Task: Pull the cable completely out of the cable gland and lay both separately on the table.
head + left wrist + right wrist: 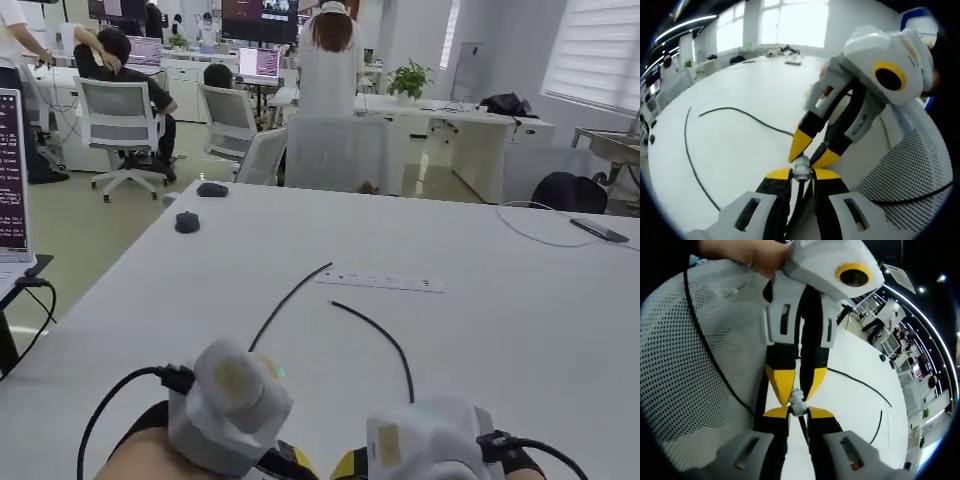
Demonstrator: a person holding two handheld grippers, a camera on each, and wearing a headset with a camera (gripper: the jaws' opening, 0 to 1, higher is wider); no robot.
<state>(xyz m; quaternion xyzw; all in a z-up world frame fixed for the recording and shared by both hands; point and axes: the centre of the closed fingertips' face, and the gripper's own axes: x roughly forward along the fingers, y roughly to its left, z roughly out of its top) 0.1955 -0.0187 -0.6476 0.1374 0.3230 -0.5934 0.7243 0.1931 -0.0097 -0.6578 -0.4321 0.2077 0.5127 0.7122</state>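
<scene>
Gland [801,168] sits pinched at left gripper [801,174] tips. Right gripper [798,413] jaws also closed on it, nose to nose (cable [798,202] trails back between left jaws).

Place: open-plan office, seen from my white table [520,340].
11 o'clock: swivel chairs [118,120], a seated person [108,48], lit monitors [258,62] on desk rows.
1 o'clock: potted plant [410,78].
2 o'clock: window blinds [598,50].
9 o'clock: laptop [12,180].
</scene>
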